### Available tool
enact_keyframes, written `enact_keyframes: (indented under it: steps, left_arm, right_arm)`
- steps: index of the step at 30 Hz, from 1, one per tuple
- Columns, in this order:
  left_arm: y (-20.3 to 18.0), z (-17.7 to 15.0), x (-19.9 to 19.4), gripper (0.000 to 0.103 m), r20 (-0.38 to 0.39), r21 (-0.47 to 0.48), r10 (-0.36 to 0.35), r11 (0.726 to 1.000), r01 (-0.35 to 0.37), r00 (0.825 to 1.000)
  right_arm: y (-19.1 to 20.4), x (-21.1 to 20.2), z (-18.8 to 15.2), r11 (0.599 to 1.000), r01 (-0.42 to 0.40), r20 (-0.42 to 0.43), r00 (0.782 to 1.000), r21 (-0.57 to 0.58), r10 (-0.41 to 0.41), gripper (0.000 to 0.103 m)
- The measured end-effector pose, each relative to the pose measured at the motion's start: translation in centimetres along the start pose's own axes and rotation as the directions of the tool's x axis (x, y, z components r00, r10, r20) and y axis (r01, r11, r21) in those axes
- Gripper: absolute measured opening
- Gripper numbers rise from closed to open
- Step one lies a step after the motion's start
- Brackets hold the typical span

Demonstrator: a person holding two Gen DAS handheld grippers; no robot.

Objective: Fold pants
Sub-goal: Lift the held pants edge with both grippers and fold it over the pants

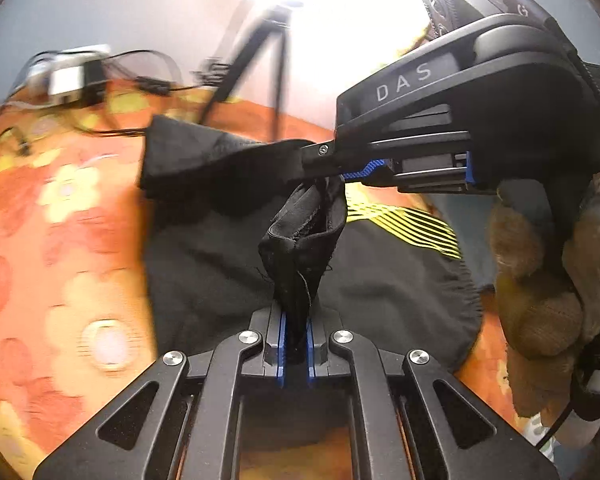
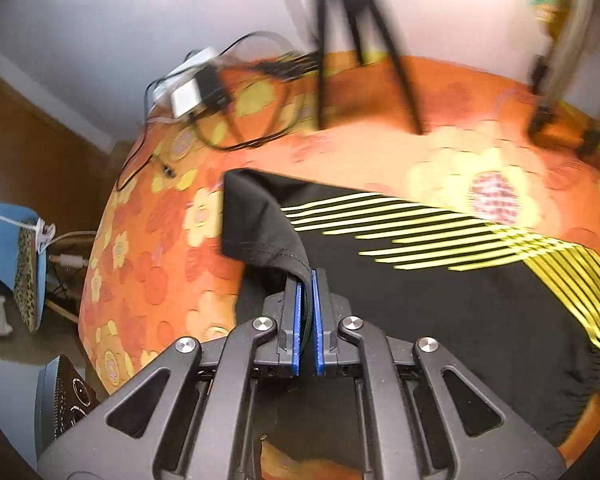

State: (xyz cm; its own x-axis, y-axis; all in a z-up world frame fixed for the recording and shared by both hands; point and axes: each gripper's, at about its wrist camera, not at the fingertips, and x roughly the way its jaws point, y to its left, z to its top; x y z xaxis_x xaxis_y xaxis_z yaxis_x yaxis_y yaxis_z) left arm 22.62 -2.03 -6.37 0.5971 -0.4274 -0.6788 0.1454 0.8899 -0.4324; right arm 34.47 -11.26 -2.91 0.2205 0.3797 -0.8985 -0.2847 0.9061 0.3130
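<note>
Two hand-held grippers were both clamped on the same black pants (image 2: 440,312), which lay spread over an orange flowered bedspread (image 2: 148,264). The left hand-held gripper (image 1: 296,332) had its blue pads closed on a bunched, raised fold of the dark cloth, drawn up from the layer beneath. The right hand-held gripper (image 2: 308,304) pinched a hemmed edge of the pants, lifted and folded back over the near left part of the garment. In the left wrist view, that same right hand-held gripper (image 1: 320,160) reached in from the right, gripped by a gloved hand (image 1: 548,280), cloth stretched taut from its tip. Yellow stripes (image 2: 440,236) ran across the far right part of the pants. A black tripod (image 2: 356,40) stood at the far side, with a white box and tangled cables (image 2: 196,92) to its left.
</note>
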Motion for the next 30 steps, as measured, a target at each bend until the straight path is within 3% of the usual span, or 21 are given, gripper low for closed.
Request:
enact_keyframes:
  steps: [8, 14, 19, 23, 26, 30]
  left_arm:
    - [-9.6, -1.8, 4.7, 0.006, -0.098, 0.139, -0.104, 0.983, 0.117, 0.99]
    - [-14.0, -3.9, 6.8, 0.006, -0.189, 0.231, -0.122, 0.959, 0.164, 0.974]
    - [-11.5, -2.8, 5.9, 0.011, -0.208, 0.21, -0.09, 0.969, 0.134, 0.974]
    - [-7.6, -1.1, 5.0, 0.011, -0.169, 0.157, -0.028, 0.986, 0.055, 0.985]
    - [-6.8, -1.4, 4.7, 0.011, -0.17, 0.12, -0.01, 0.992, 0.031, 0.985]
    - [-7.7, -1.1, 5.3, 0.011, -0.17, 0.162, -0.029, 0.985, 0.056, 0.985]
  right_arm:
    - [-11.9, -4.9, -4.2, 0.986, 0.069, 0.048, 0.996, 0.151, -0.077, 0.006]
    - [-19.6, -4.9, -7.6, 0.956, 0.066, 0.046, 0.996, 0.284, -0.082, 0.006]
    - [-21.9, -4.5, -9.2, 0.948, 0.017, 0.06, 0.997, 0.317, -0.038, 0.006]
    - [-23.4, -5.0, -10.2, 0.935, -0.046, 0.088, 0.996, 0.351, 0.016, 0.006]
    - [-23.4, -5.4, -10.4, 0.927, -0.09, 0.117, 0.992, 0.365, 0.05, 0.006]
    - [-23.4, -5.7, -11.1, 0.923, -0.108, 0.119, 0.991, 0.369, 0.068, 0.006]
